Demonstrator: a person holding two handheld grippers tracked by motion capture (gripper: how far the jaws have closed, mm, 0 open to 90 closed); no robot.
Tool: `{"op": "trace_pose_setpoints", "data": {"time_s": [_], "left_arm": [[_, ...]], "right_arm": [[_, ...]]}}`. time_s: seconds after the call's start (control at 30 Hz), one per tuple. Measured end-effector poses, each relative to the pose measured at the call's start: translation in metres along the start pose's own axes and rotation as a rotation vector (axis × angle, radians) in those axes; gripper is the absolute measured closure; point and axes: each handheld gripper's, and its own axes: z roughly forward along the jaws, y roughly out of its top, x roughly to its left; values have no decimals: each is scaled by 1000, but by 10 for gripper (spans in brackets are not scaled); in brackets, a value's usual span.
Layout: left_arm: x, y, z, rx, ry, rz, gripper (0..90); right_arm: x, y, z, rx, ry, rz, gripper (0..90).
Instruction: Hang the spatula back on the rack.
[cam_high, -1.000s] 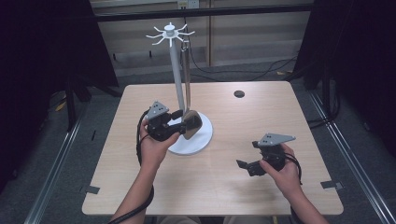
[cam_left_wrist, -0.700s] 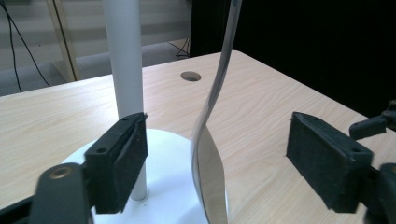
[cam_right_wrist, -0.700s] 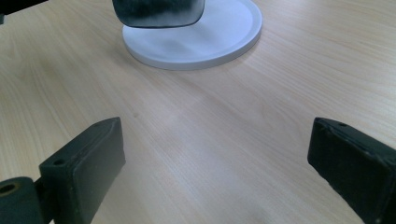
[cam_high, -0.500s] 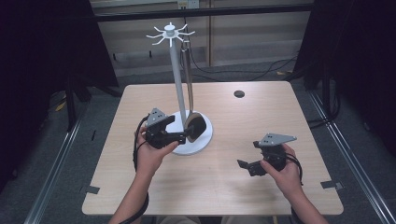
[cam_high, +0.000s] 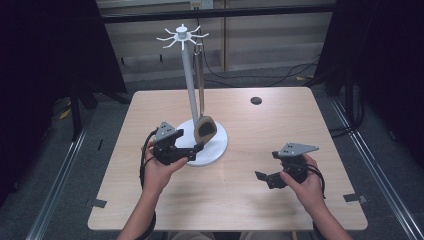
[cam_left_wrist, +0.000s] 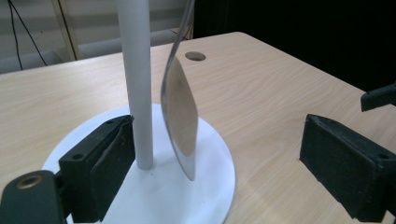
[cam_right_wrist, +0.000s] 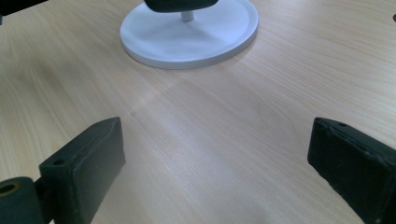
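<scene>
The spoon (cam_left_wrist: 180, 112) hangs from the stand (cam_high: 189, 95), its bowl just above the base; the left claw (cam_high: 192, 150), jaws just opened wide and empty, should back away level; the right claw (cam_high: 265, 179) waits wide over the counter (cam_high: 250, 210).

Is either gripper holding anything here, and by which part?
Nothing is held. The left gripper stands open around the hanging spoon; the right gripper is open over bare table.

In the left gripper view the stand's pole (cam_left_wrist: 135, 70) and the spoon's handle (cam_left_wrist: 184, 21) run off the top edge. In the right gripper view a dark shape (cam_right_wrist: 180, 4) hides the pole's upper part.
</scene>
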Motion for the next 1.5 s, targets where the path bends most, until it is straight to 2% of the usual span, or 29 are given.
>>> {"op": "trace_pose_setpoints", "data": {"time_s": [0.1,0.23,0.3,0.63,0.87,1.07,1.3,1.5], "left_arm": [[0,-7,-2,11,-4,-7,96],[-1,-16,-4,34,-5,3,85],[-1,-20,-5,34,-15,-2,84],[3,-39,-9,54,-10,-14,80],[6,-48,-11,65,-5,-28,80],[8,-54,-14,89,-9,-21,75],[8,-58,-22,85,-14,-34,74],[10,-61,-21,88,-13,-42,73]], "right_arm": [[0,0,0,0,0,-1,35],[0,-1,-1,1,-1,0,36],[0,-1,-1,3,-2,3,36],[0,-2,0,9,-10,-4,35],[-1,-4,1,14,-14,-1,35],[-2,-5,0,21,-15,-1,36],[-2,-7,0,29,-16,-3,36],[-5,-7,0,26,-27,0,36]]}}
